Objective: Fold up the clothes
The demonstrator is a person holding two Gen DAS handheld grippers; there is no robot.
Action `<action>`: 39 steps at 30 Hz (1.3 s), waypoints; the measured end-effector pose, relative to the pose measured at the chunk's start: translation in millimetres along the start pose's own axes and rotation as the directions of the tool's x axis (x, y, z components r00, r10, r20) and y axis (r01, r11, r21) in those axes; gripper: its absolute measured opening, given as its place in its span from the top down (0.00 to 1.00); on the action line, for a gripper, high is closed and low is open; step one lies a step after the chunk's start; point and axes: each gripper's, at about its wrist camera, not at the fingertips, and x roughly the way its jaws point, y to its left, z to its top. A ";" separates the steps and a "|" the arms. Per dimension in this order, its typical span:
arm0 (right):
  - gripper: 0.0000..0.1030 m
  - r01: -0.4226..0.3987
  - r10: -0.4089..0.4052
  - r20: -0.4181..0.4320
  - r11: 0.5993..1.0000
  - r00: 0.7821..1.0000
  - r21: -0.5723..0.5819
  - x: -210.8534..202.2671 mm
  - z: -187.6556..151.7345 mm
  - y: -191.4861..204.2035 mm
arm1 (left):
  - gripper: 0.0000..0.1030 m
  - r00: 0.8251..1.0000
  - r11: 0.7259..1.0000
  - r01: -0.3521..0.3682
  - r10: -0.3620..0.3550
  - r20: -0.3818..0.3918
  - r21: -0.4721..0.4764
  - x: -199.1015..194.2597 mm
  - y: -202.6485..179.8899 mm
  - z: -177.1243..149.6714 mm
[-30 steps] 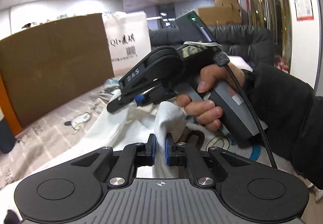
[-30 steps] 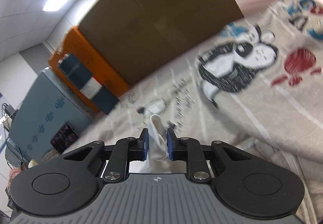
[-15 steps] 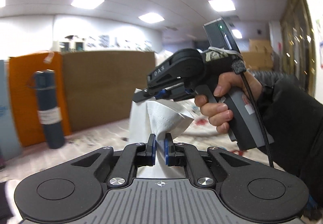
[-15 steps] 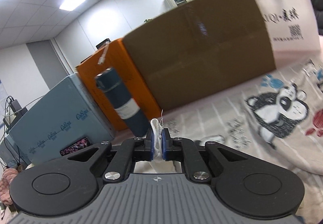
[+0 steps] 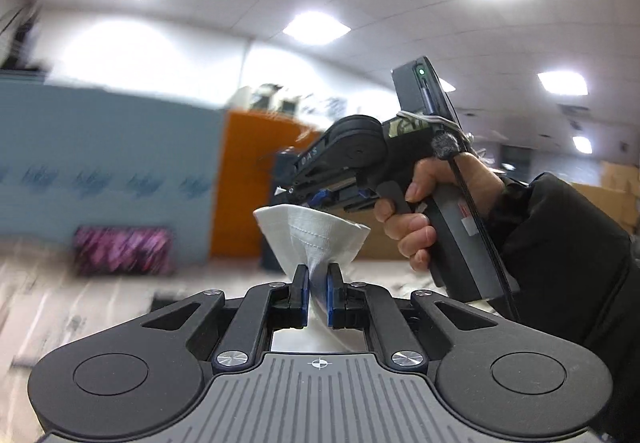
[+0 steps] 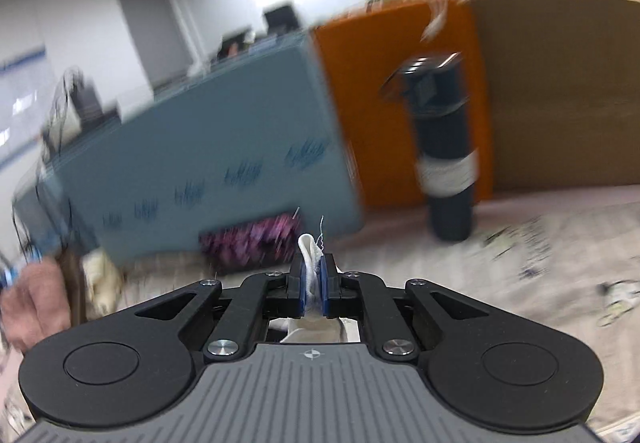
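My left gripper [image 5: 316, 279] is shut on a fold of the white garment [image 5: 310, 233], which fans out above its blue pads. My right gripper [image 6: 313, 270] is shut on another bit of the same white garment [image 6: 310, 251], only a small tuft showing above the pads. In the left wrist view the right gripper [image 5: 304, 189] is held just beyond and to the right of the cloth, in a hand with a black sleeve. Both grippers are lifted well above the table. The rest of the garment hangs below, out of sight.
A patterned cloth [image 6: 560, 243] covers the table. At its far edge stand a blue-grey box [image 6: 208, 163], an orange panel [image 6: 384, 103], a brown cardboard sheet [image 6: 560, 91], a dark cylinder [image 6: 444, 147] and a purple patterned item [image 6: 248, 243].
Both grippers have risen and swung left with the white garment still gripped, lifting it off the table. The views now show the blue box and ceiling instead of the tabletop.
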 end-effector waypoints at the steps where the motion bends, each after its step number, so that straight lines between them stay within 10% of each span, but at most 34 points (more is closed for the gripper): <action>1: 0.93 0.003 -0.004 -0.036 1.000 0.999 -0.012 15.4 -4.4 9.1 | 0.93 1.000 0.999 -0.021 0.021 -0.023 -0.029 0.0 8.0 -4.5; 10: 0.93 0.065 -0.118 -0.263 0.978 0.958 -0.200 104.2 -48.2 85.9 | 0.92 0.976 0.959 -0.116 0.060 -0.212 -0.260 -2.7 59.1 -33.5; 18: 0.62 -0.005 -0.051 -0.273 0.980 0.961 -0.200 108.6 -34.8 106.0 | 0.87 0.964 0.941 -0.132 0.050 -0.259 -0.312 -17.3 79.9 -44.1; 21: 0.50 -0.061 0.020 -0.229 0.983 0.973 -0.171 92.9 -26.3 100.2 | 0.68 0.967 0.934 -0.124 0.037 -0.252 -0.336 -26.4 82.6 -44.9; 23: 0.42 -0.079 0.050 -0.198 0.987 0.979 -0.141 80.4 -21.0 85.9 | 0.31 0.975 0.934 -0.117 0.044 -0.218 -0.336 -35.0 82.3 -42.9; 29: 0.37 -0.044 0.041 -0.106 0.999 0.994 -0.027 45.4 -18.3 27.7 | 0.24 0.979 0.967 -0.164 0.136 -0.150 -0.195 -33.5 70.0 -24.6; 39: 0.37 -0.203 0.226 -0.108 0.960 0.968 0.190 17.5 -61.0 -46.5 | 0.20 0.886 0.923 -0.368 0.311 -0.343 -0.116 4.0 87.0 -29.9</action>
